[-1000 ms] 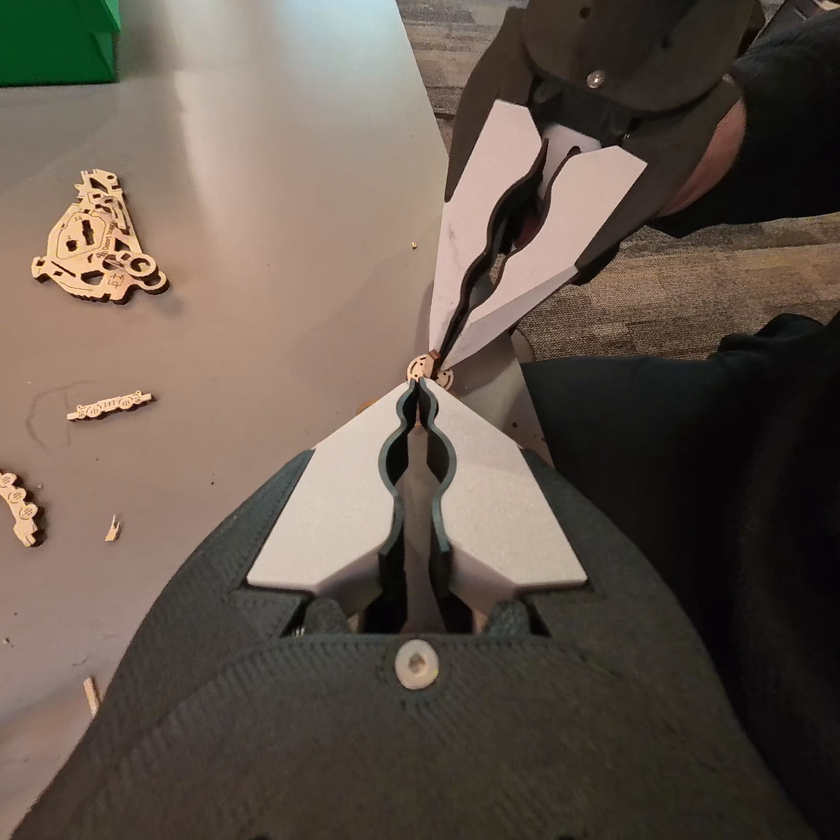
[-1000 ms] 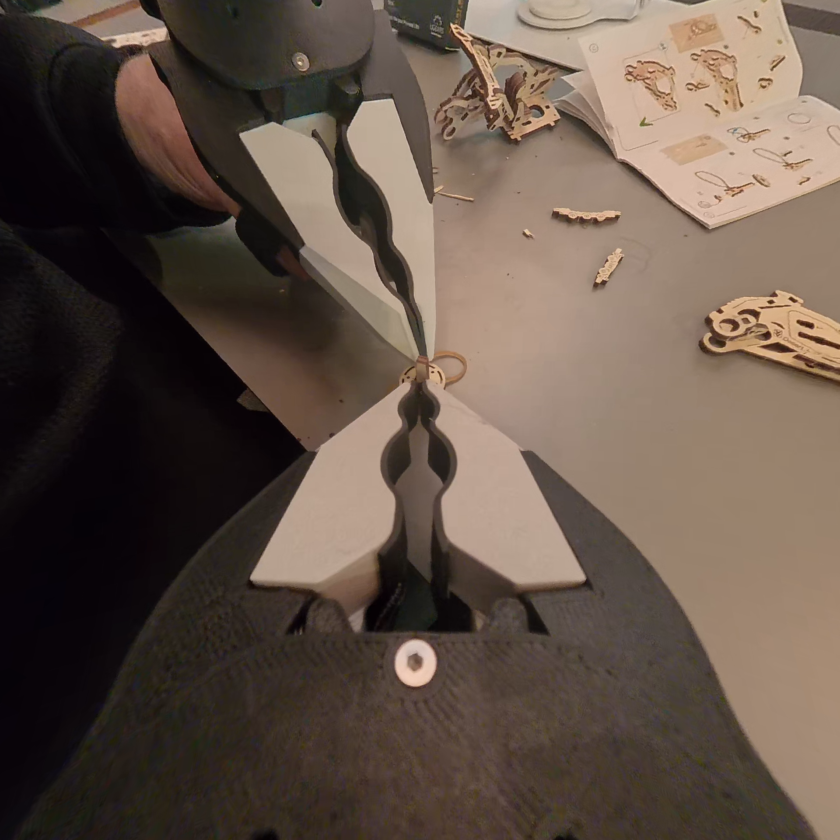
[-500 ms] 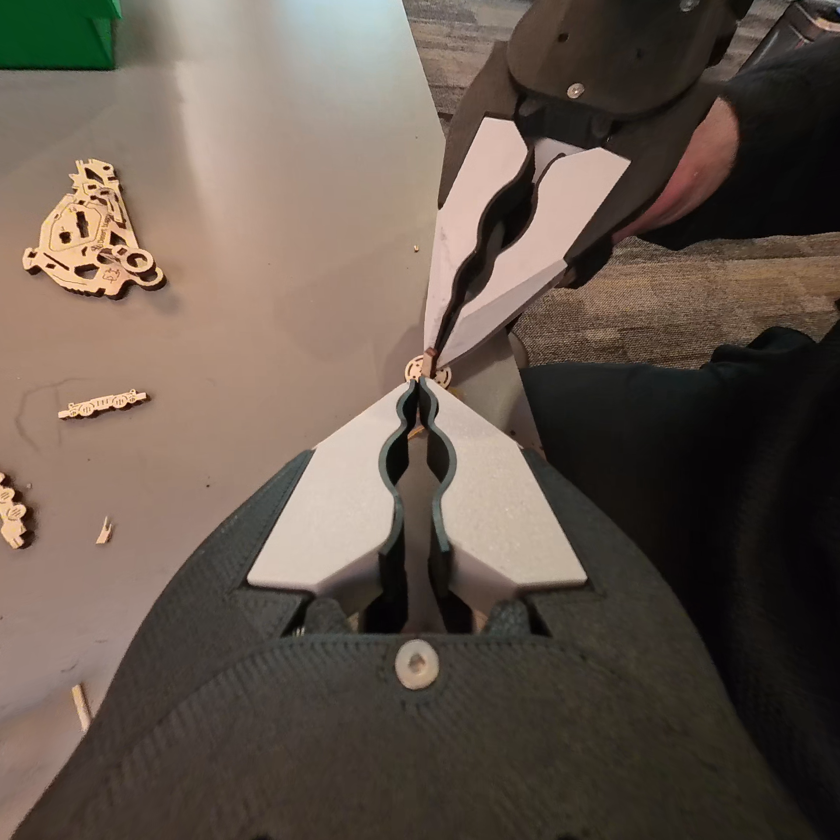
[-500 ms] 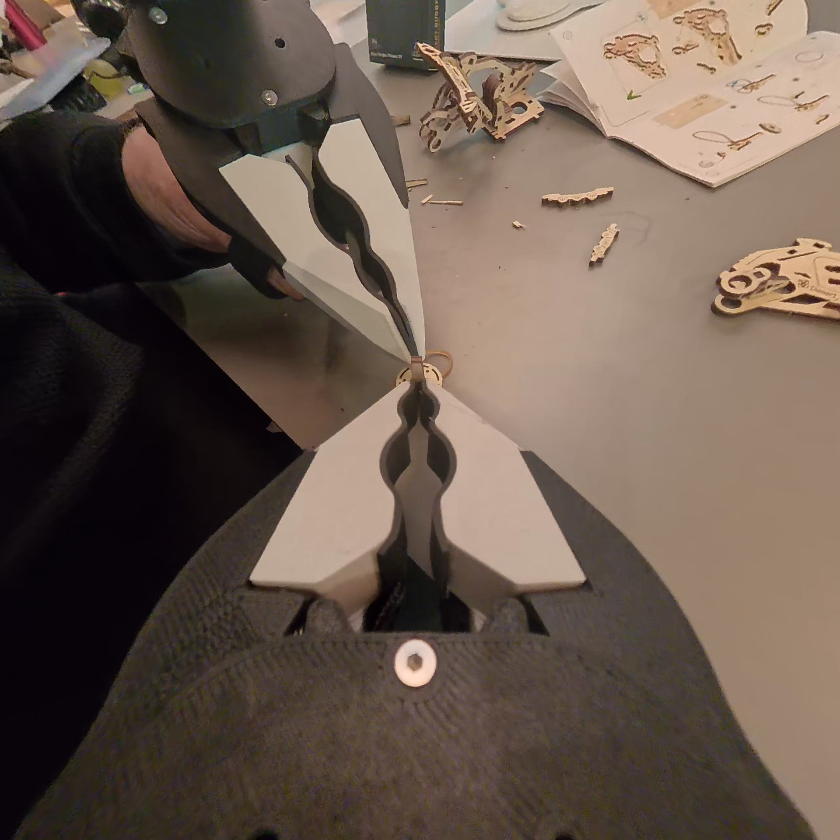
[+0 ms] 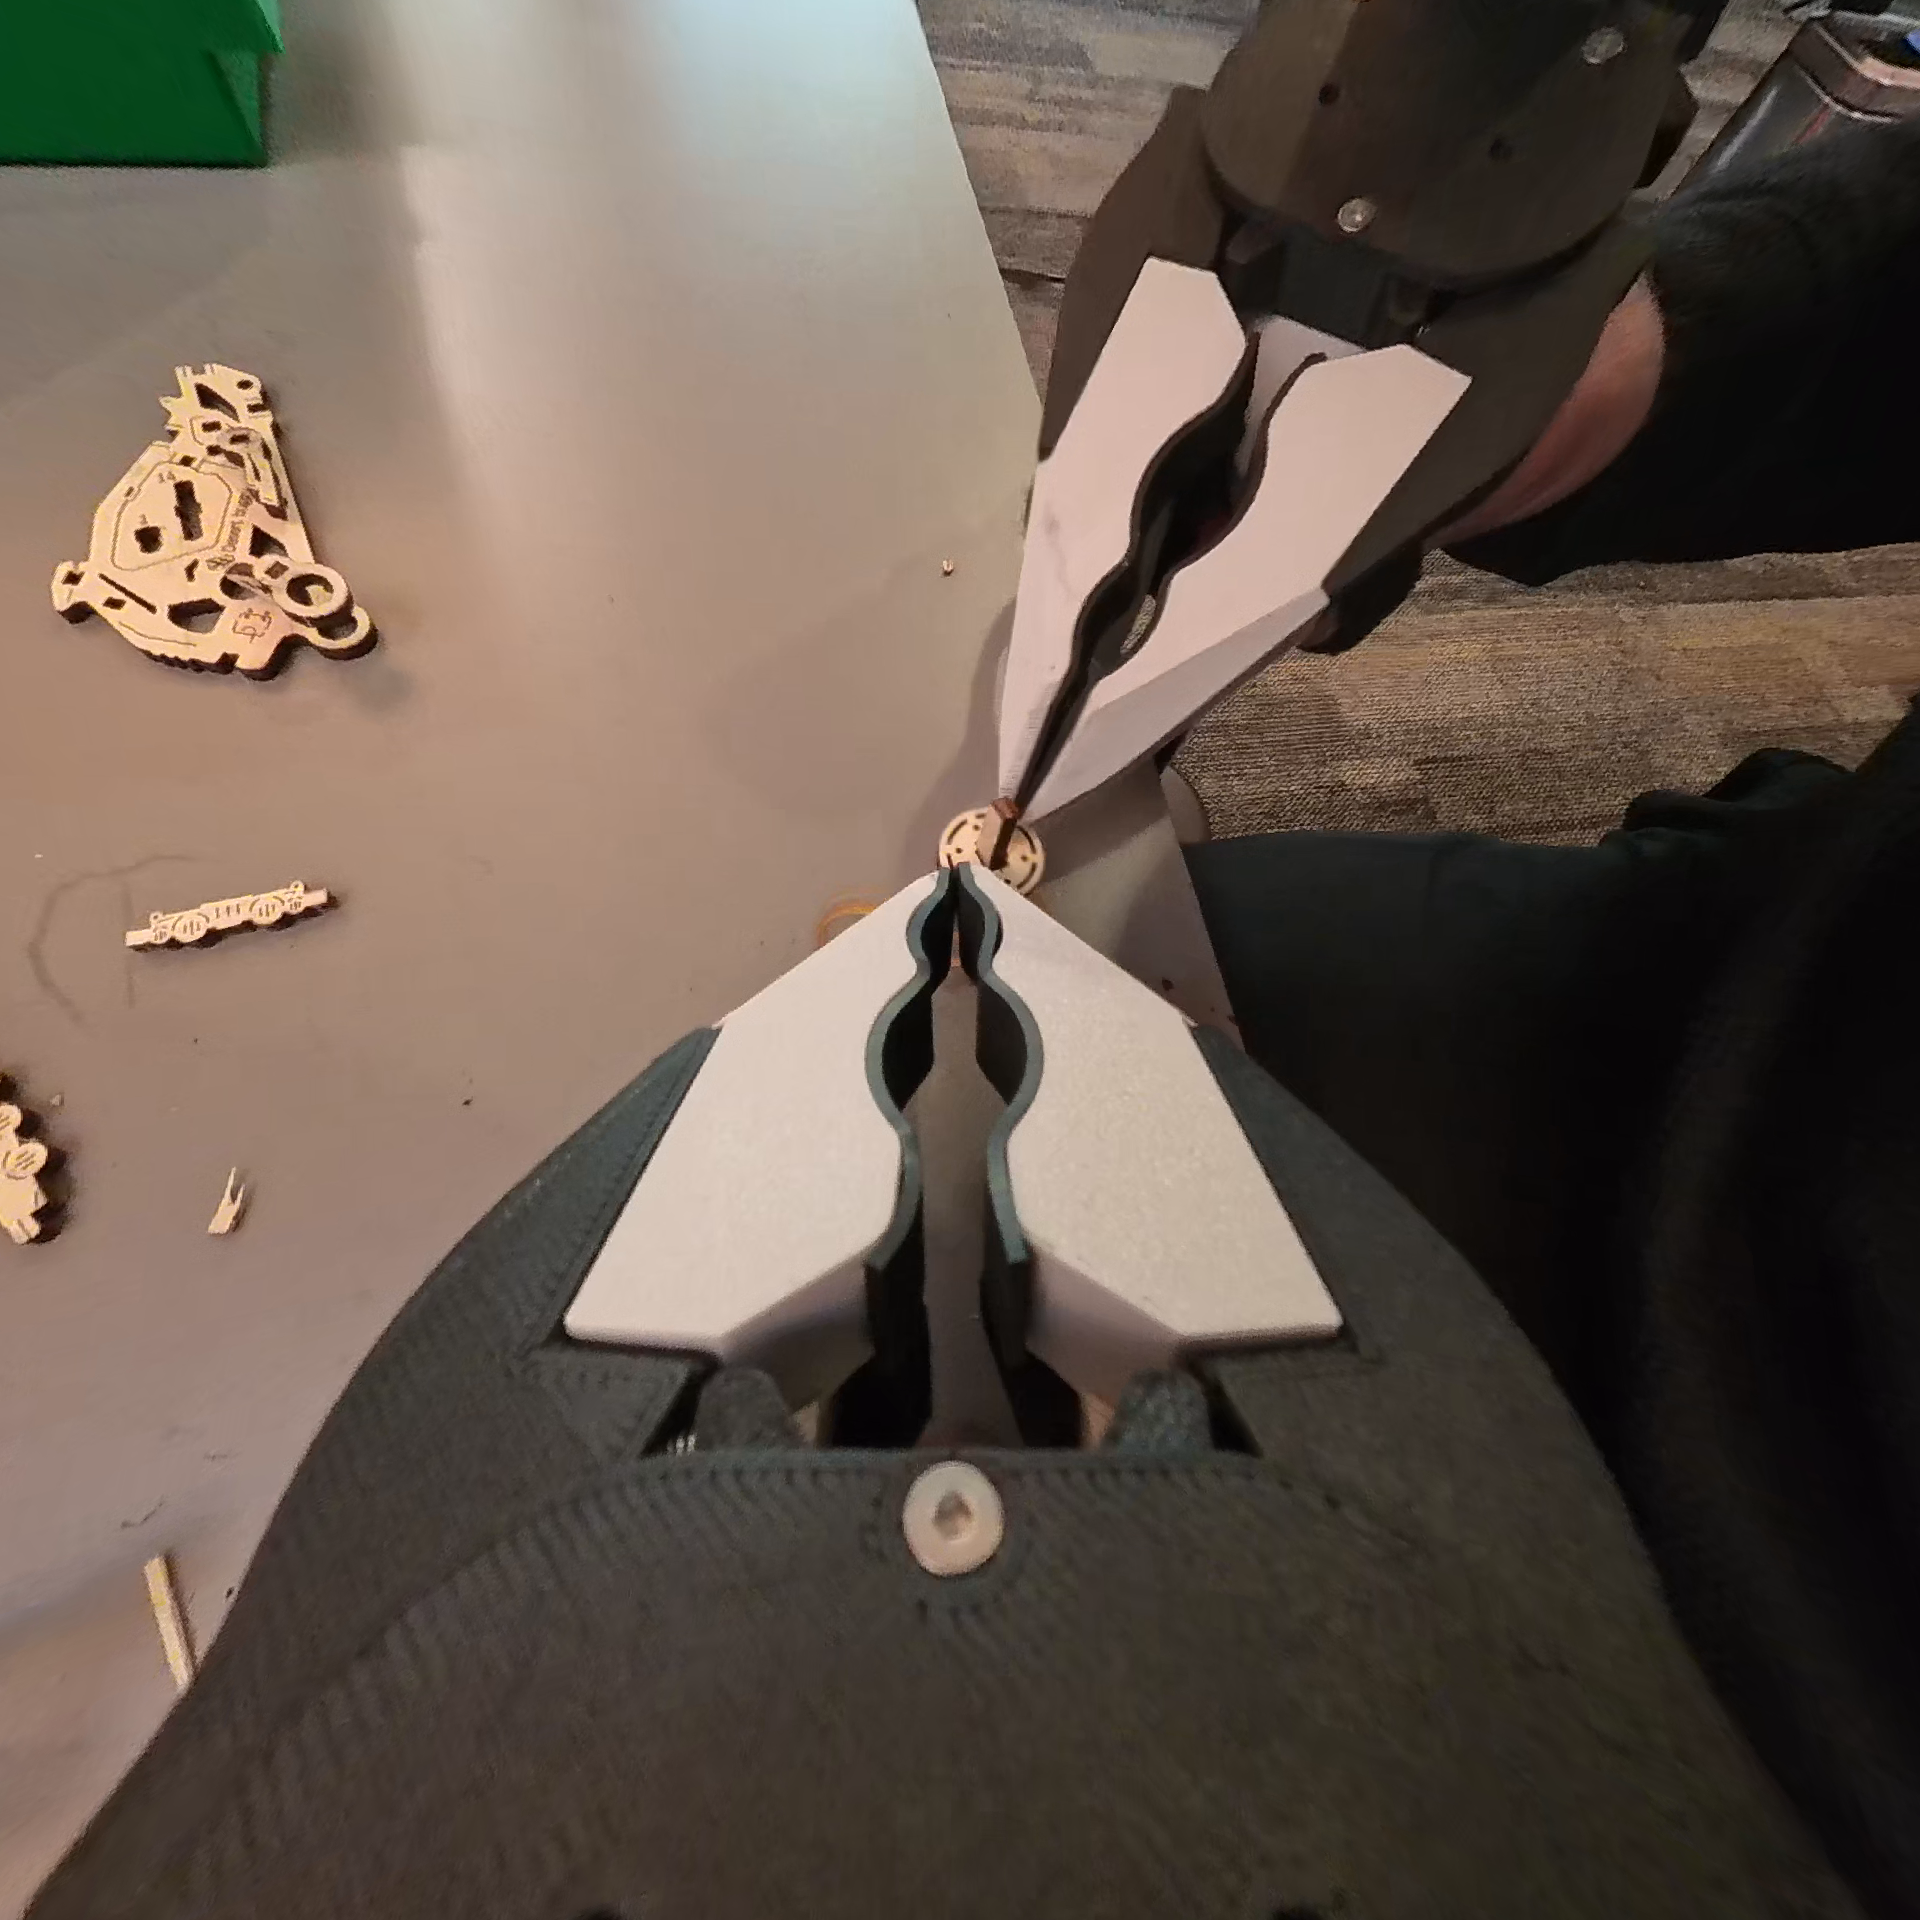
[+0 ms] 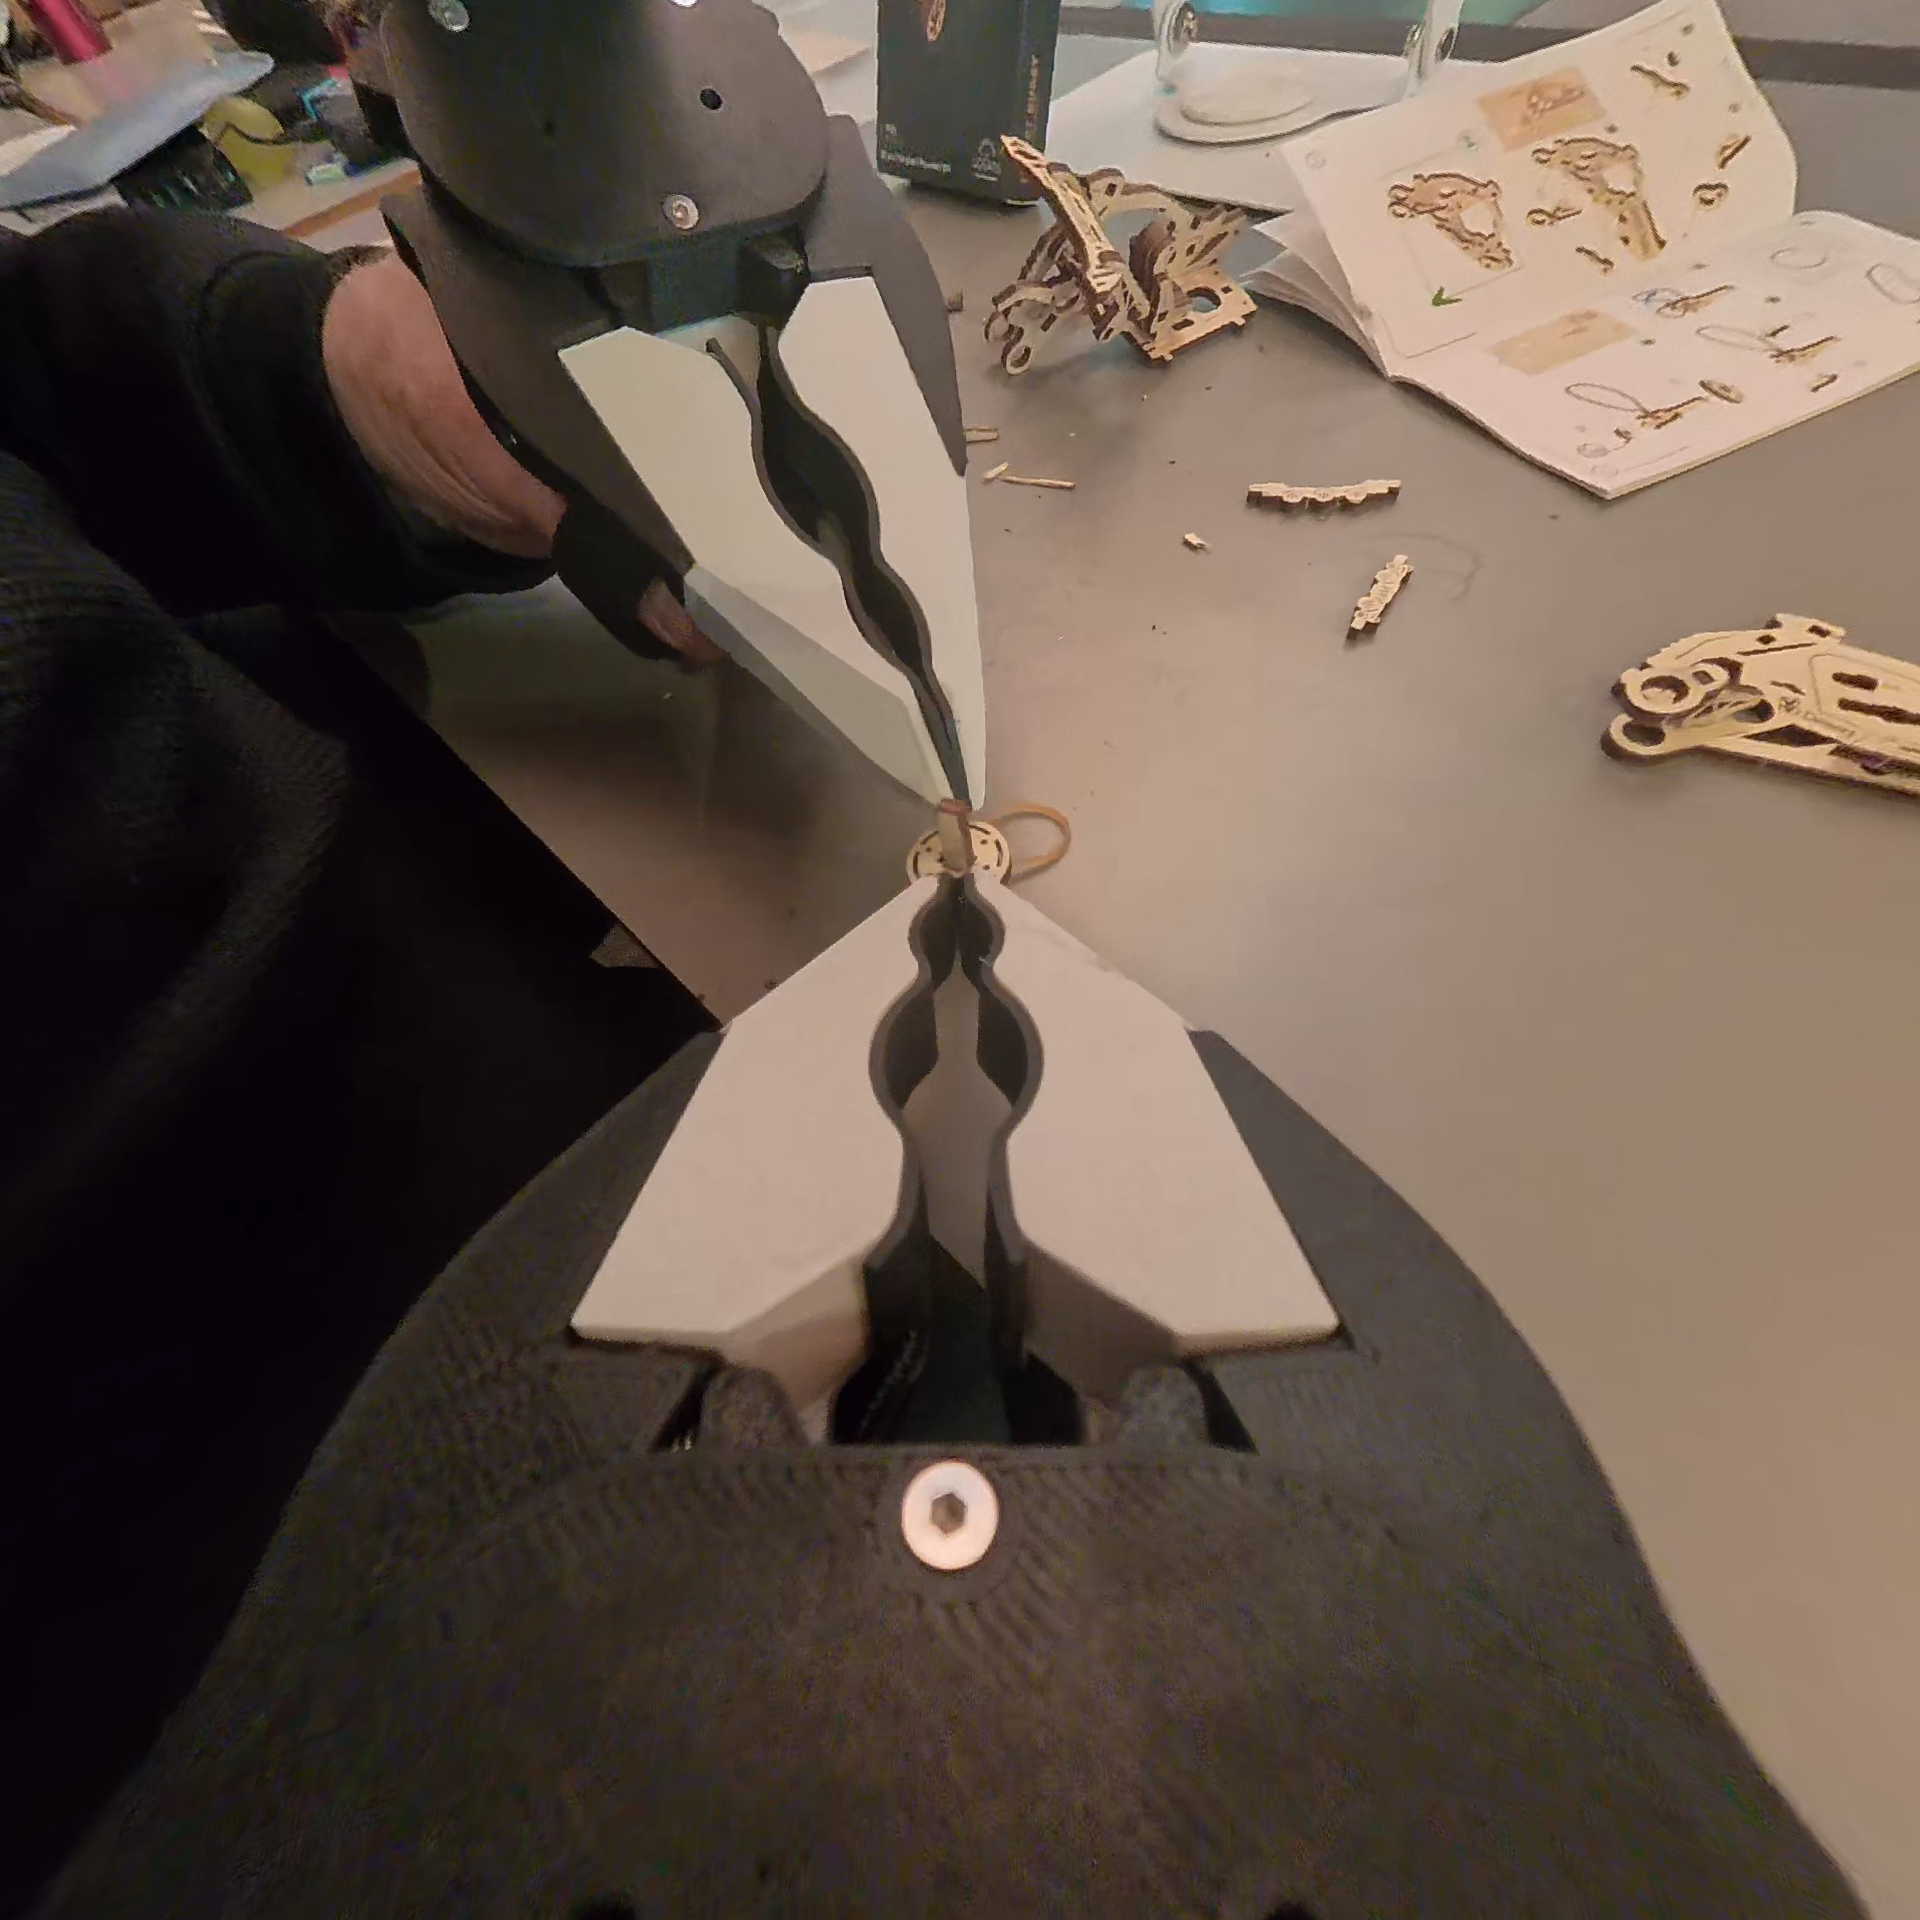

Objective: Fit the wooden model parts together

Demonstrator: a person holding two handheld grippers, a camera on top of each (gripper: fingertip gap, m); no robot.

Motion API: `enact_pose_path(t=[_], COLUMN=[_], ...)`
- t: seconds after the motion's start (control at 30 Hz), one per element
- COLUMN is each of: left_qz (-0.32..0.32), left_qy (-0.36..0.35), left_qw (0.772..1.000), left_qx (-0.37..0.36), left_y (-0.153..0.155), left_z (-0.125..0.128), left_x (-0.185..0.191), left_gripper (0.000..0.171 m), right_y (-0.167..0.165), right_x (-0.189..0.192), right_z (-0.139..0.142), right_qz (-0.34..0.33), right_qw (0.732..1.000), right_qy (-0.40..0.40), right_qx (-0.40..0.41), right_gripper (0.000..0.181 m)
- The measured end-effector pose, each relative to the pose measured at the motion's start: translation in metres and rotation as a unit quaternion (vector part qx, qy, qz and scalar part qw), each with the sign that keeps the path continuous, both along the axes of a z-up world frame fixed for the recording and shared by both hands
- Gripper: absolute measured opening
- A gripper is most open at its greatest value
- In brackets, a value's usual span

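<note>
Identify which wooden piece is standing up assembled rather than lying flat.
The partly built model beside the open instruction booklet, far side of the table. The other loose pieces lie flat.

Two black grey-fingered grippers are counted: left gripper, right gripper. One small round pale wooden disc, one short wooden peg and one tan rubber band are seen. Two small toothed wooden strips are noted. One flat pale wooden plate assembly, one part-built wooden model, one open paper booklet, one dark box and one green box are logged. Perhaps four splinters; blurred.
</note>
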State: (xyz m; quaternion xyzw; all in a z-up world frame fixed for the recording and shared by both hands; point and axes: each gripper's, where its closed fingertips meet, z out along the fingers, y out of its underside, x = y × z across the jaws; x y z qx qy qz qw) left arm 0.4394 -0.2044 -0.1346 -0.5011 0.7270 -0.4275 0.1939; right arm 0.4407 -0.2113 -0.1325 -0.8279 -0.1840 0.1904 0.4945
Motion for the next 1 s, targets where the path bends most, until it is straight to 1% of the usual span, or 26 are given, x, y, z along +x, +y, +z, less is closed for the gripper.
enact_pose_path(t=[0.27, 0.53, 0.77, 1.0], left_qz=[0.000, 0.006, 0.006, 0.002], left_qy=[-0.001, -0.002, 0.005, 0.003], left_qw=[1.000, 1.000, 1.000, 1.000], left_qx=[-0.001, 0.006, -0.014, -0.015], left_y=[-0.0013, 0.0000, 0.0011, 0.0011], left_z=[0.0003, -0.0006, 0.0001, 0.0007], left_x=[0.0035, 0.0039, 0.0043, 0.0048], left_gripper=[0.000, 0.000, 0.000, 0.000], right_y=[-0.0003, 0.0005, 0.0015, -0.0006], right_x=[0.0003, -0.0012, -0.0024, 0.0001], right_z=[-0.0015, -0.0023, -0.0010, 0.0000], right_qz=[0.001, 0.005, 0.010, 0.006], right_qw=[1.000, 1.000, 1.000, 1.000], right_qy=[-0.004, -0.024, 0.002, 0.013], right_qx=[-0.001, 0.000, -0.008, -0.011], right_gripper=[0.000, 0.000, 0.000, 0.000])
